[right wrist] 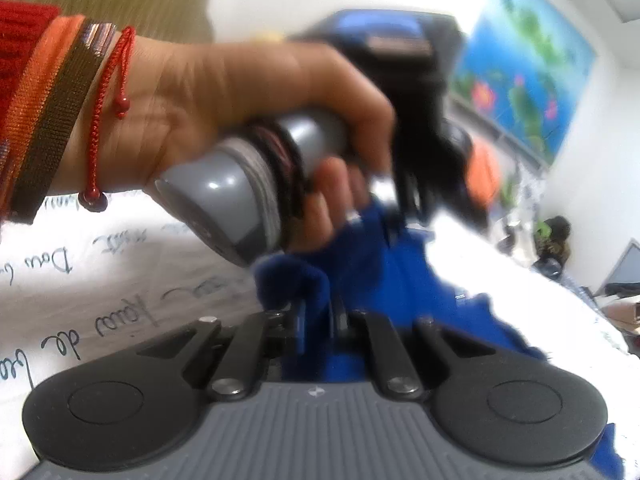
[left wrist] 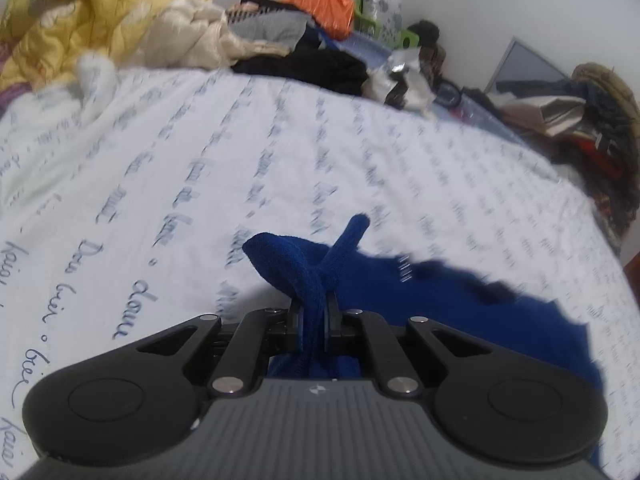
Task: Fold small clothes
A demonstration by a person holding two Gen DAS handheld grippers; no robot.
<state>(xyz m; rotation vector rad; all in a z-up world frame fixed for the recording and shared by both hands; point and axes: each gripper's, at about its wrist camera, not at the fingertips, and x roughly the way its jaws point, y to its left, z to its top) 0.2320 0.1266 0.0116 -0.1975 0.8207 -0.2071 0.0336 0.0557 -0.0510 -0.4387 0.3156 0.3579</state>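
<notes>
Gripping the blue garment (left wrist: 400,292) at two bunched edges — left gripper (left wrist: 314,316) and right gripper (right wrist: 318,316) each clamped on fabric — holds it just above the printed bedsheet (left wrist: 160,168), probably to spread it flat for folding.

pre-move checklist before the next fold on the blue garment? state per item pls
1. Left tongs closed on the blue garment: ok, fabric bunched between the fingers.
2. Right tongs closed on the same garment: ok, fabric sits between the fingers.
3. Garment spread flat: not ok, it is bunched at both grips and the view is blurred.
4. Bare bedsheet ahead of the left tongs: ok.
5. Clothes pile at the far edge apart from the garment: ok.
6. Spacing between the tongs: not ok, the left hand and its tool fill the right wrist view.
</notes>
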